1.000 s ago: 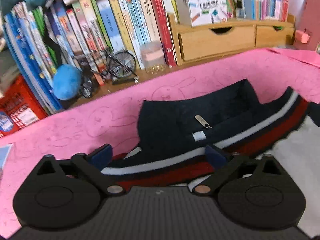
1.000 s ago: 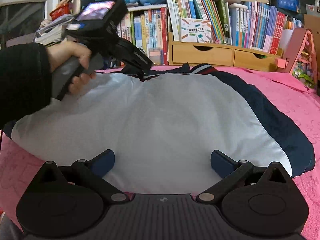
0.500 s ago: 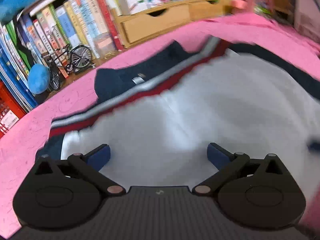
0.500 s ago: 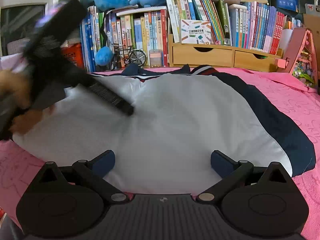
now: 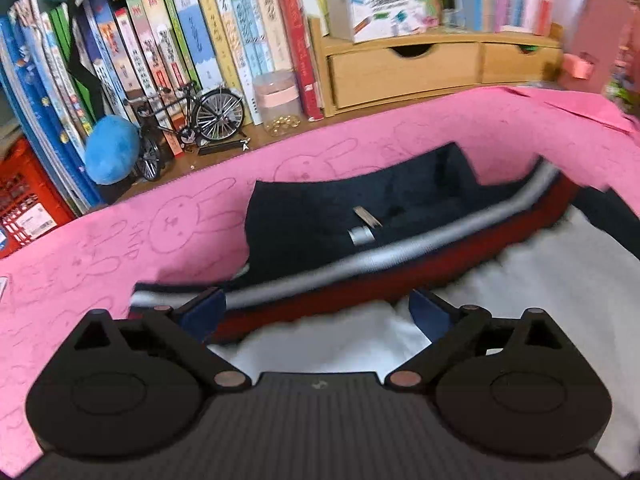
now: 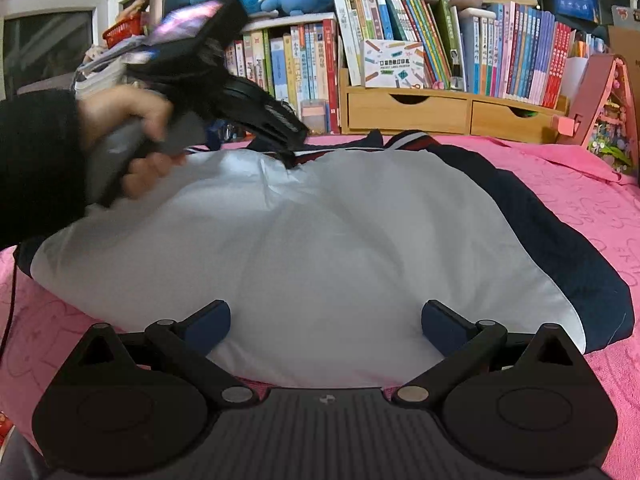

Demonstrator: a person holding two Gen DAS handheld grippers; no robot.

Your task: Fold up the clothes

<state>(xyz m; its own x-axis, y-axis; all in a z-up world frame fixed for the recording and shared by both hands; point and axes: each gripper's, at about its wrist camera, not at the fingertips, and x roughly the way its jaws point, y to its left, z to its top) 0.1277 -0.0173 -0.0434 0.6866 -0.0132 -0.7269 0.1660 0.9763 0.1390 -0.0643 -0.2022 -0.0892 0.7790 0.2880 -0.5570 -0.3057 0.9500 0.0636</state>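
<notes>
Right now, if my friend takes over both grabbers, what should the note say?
Left gripper: open, over the jacket's collar end with the red and white stripes, holding nothing.
Right gripper: open, low at the near white hem, holding nothing.
Jacket: lies spread flat on the pink blanket, white side up, navy sleeve along its right edge.
Done: laid out; no fold shows.
Left: all the folding.

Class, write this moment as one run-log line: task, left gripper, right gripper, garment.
task: fold clothes | left gripper: open, at collar | right gripper: open, at near hem | jacket: flat on pink cover, unfolded
</notes>
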